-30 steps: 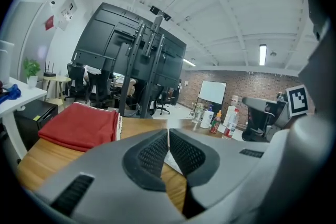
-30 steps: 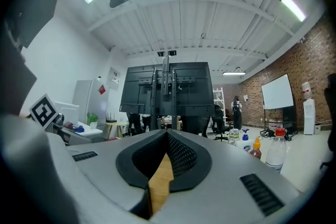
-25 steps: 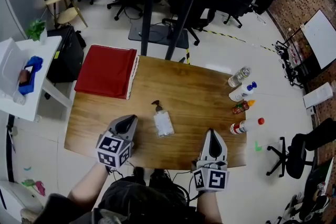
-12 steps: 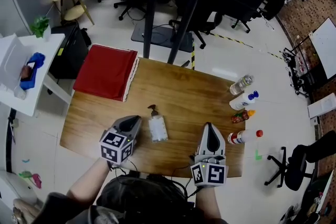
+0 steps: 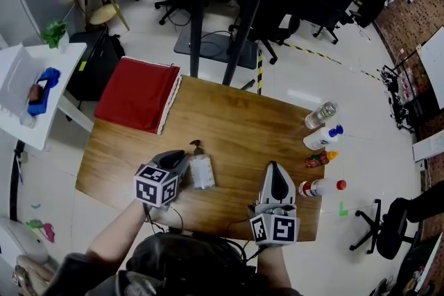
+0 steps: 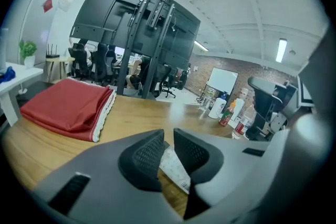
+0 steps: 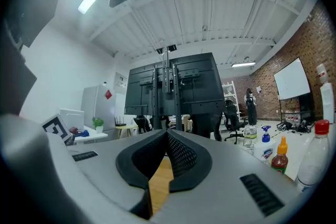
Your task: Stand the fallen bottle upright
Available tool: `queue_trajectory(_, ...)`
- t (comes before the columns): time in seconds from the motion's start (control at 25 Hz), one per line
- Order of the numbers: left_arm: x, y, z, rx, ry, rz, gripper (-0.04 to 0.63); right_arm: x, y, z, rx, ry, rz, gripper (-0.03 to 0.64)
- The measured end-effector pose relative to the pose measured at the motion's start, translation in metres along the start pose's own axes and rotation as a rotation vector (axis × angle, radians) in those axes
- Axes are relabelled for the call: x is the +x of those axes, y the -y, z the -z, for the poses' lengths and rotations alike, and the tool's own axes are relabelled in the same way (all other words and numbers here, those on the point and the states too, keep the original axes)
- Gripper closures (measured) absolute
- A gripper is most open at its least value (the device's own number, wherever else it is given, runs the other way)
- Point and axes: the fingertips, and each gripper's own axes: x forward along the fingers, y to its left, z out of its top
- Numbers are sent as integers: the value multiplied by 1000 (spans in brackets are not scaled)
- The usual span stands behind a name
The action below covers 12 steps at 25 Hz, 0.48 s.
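Jaws on the left gripper [image 6: 168, 132] stand a narrow slit apart and have just been opening. No pad presses on anything, though through the slit I can see the pale label of the fallen bottle [image 5: 201, 171] just beyond and below the tips. Jaws on the right gripper [image 7: 166, 134] are pressed together at the tips with nothing between them, only bare wood showing beneath. Both pairs work over the wooden table [image 5: 239, 111], which spreads out ahead of them. A folded red cloth [image 5: 139, 93] drapes the far corner, well beyond the left jaws and to their left, clear of the job as I judge it. The bottle, a clear pump dispenser, lies on its side just to the right of the left jaws and well to the left of the right ones, pump head pointing away from me; it is not yet stood up. A row of small bottles [image 5: 320, 138] stands upright far to the right of the right jaws, out of the way. I read the slight parting of the left jaws as preparation to take the bottle's body, with the right ones kept shut as a spare prop. The left hand is tipped nose-down toward the wood, its forearm coming in from the near left; the right points level across the near edge.
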Motion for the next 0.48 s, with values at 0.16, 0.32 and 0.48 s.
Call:
queue_trajectory(0.16, 18, -2, 2, -31, -48, 7, 474, 4, 10, 5, 8, -9, -5, 620)
queue_trajectory(0.32, 35, -2, 6, -32, -110, 19, 430, 11, 18, 9, 11, -16, -8, 620)
queue_trajectory(0.48, 50, -3, 10, -74, -152, 21, 416, 18, 21, 12, 15, -18, -17, 620)
